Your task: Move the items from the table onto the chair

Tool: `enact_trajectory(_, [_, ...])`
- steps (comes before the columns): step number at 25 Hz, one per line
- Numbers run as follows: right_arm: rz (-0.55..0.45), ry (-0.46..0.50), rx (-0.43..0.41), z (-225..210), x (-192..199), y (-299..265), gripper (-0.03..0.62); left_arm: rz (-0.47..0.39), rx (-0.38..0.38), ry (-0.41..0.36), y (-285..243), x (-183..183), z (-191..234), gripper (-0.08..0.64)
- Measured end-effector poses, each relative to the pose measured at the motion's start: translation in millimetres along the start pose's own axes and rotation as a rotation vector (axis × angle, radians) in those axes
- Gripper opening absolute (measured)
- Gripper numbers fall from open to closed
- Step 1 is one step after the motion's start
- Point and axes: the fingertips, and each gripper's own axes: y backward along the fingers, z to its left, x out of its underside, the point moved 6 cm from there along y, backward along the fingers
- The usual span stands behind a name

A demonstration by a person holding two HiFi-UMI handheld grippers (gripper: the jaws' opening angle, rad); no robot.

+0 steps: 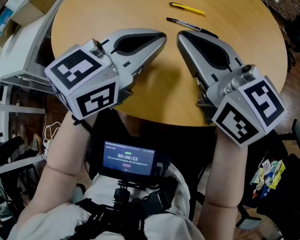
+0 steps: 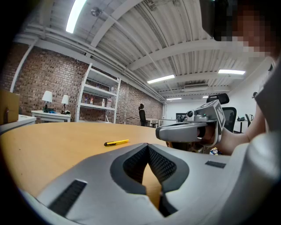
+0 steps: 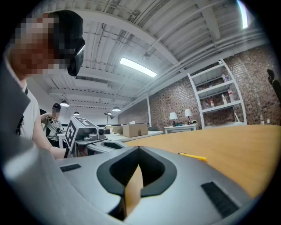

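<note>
Here a person stands at a round wooden table [image 1: 94, 16], holding a hand-held gripper in each hand low over its near edge. Two task items lie on the table top, well ahead of the grippers: a yellow pen [image 1: 187, 8] farthest off, and a black pen [image 1: 191, 26] just nearer, lying close to it but not touching. Neither pen is on the chair, whose seat does not clearly show in any view.

Judging by this, the step in hand is reaching for a pen, since both remain to be carried over. The next move seems to call for opening one pair of jaws, bringing them forward and close down to the table top, and closing across a thin barrel that lies flat and may roll.

The left gripper [image 1: 160, 39] has its jaws closed tip to tip, and only bare table shows through the hollow behind the tips. The right gripper [image 1: 182, 38] is closed the same way and also holds nothing. The two point forward side by side, near each other, touching neither pen
</note>
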Motion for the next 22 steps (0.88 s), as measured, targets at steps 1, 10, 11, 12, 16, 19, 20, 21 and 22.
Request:
enact_trajectory(1, [-0.002, 0.004, -0.001, -0.2, -0.9, -0.2, 0.002, -0.003, -0.001, -0.002, -0.2, -0.5, 0.3, 0.014])
enact_trajectory(10, [0.023, 0.087, 0.015, -6.5, -4.7, 2.9, 0.002, -0.008, 0.009, -0.011, -1.0, 1.8, -3.8, 0.014])
enact_trajectory(11, [0.045, 0.126, 0.02, -9.4, -5.6, 3.1, 0.003, -0.009, 0.01, -0.014, -1.8, 1.4, -4.6, 0.014])
enact_trajectory(12, [0.074, 0.171, 0.022, -12.8, -6.0, 2.4, 0.005, -0.01, 0.012, -0.017, -2.7, 1.1, -5.2, 0.014])
enact_trajectory(16, [0.215, 0.319, -0.007, -30.6, -0.6, -4.0, 0.014, -0.02, 0.014, -0.023, -3.8, 0.4, -4.7, 0.014])
enact_trajectory(19, [0.318, 0.377, -0.009, -46.4, 9.2, -2.5, 0.04, -0.024, 0.016, -0.031, -3.5, 1.2, -4.5, 0.014])
enact_trajectory(20, [0.346, 0.395, -0.006, -50.8, 10.8, -0.9, 0.067, -0.027, 0.017, -0.034, -3.5, 1.5, -4.6, 0.014])
enact_trajectory(21, [0.368, 0.409, -0.005, -54.9, 10.7, 0.6, 0.067, -0.029, 0.018, -0.038, -3.8, 1.6, -4.7, 0.015])
enact_trajectory(22, [0.386, 0.42, -0.005, -58.8, 9.3, 1.8, 0.067, -0.033, 0.018, -0.041, -4.3, 1.3, -5.1, 0.015])
